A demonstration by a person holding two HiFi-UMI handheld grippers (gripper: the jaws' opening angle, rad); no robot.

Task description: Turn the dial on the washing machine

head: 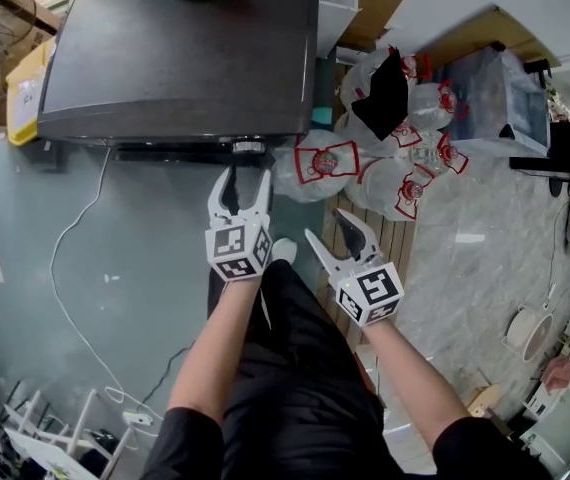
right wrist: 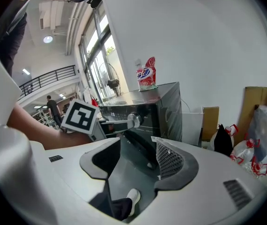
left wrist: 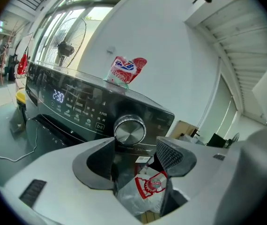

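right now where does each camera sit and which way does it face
Head view: on the person's head, steeply down on the washing machine, both forearms, left gripper, right gripper.
Left gripper view: on the left gripper, along its open jaws at the dial.
Right gripper view: on the right gripper, toward the washing machine; left forearm and a shoe show.
Shared: all three show the dial.
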